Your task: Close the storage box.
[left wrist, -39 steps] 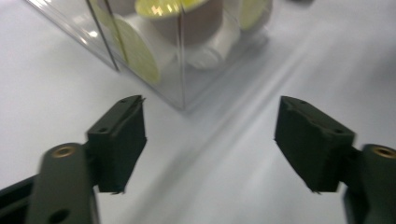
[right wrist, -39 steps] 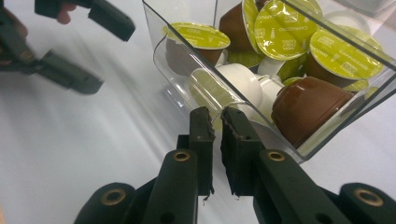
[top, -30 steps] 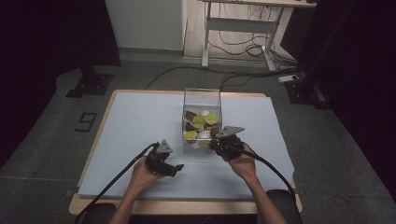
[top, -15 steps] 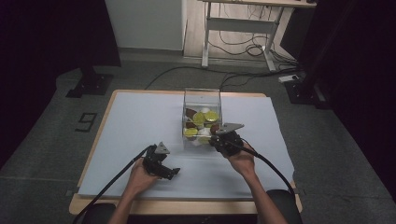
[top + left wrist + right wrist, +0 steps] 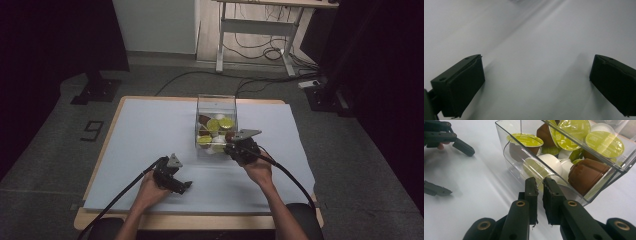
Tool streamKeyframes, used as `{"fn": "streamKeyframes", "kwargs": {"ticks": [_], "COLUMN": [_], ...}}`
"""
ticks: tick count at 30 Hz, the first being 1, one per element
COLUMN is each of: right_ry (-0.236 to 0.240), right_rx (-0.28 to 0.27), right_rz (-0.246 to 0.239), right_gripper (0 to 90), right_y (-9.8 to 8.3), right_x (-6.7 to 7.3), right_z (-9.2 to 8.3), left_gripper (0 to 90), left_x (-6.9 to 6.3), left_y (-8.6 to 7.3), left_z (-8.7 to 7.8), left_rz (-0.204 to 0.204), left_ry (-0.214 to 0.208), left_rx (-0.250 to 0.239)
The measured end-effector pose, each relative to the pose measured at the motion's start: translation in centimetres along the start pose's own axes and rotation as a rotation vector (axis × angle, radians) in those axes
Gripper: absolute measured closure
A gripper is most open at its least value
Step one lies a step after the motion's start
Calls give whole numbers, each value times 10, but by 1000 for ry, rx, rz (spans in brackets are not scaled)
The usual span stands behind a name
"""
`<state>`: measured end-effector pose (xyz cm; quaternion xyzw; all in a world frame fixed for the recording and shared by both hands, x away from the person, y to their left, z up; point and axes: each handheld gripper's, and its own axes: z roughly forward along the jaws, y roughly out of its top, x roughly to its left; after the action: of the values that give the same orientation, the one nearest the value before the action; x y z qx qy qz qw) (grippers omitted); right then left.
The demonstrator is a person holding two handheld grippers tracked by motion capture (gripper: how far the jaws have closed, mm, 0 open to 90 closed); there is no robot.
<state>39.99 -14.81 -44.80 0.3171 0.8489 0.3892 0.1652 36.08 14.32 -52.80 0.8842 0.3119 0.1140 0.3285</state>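
Observation:
A clear plastic box (image 5: 216,98) holding several coffee capsules (image 5: 215,128) stands at the table's middle. My right gripper (image 5: 230,148) is shut, its tips right at the box's near wall. In the right gripper view the jaws (image 5: 540,181) stand almost together against the clear wall (image 5: 511,167), with green-lidded capsules (image 5: 576,130) and a brown capsule (image 5: 586,173) behind it. My left gripper (image 5: 181,186) rests low over the table's front left part; its jaws have just been opening. They stand wide apart (image 5: 536,75) over bare white surface with nothing between them.
The white table cover (image 5: 140,135) stretches to the left of the box and in front of it. A wooden table edge (image 5: 200,222) runs along the front. Black cables trail from both grippers toward the person. A desk frame and floor cables lie beyond the table.
The left gripper's jaws have spread wider apart over the table. Both hands have stayed nearly in place, and the right gripper remains at the box.

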Motion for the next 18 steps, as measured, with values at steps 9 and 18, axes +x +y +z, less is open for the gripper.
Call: {"fn": "streamKeyframes", "kwargs": {"ticks": [9, 18], "right_ry": [-16, -45], "right_rx": [-7, -7], "right_rz": [19, 26], "right_gripper": [812, 814], "right_y": [3, 7], "right_x": [-4, -8], "right_z": [5, 11], "left_gripper": [0, 0], "left_x": [0, 0], "left_y": [0, 0], "left_z": [0, 0], "left_rz": [1, 0], "left_ry": [0, 0], "left_rx": [0, 0]}}
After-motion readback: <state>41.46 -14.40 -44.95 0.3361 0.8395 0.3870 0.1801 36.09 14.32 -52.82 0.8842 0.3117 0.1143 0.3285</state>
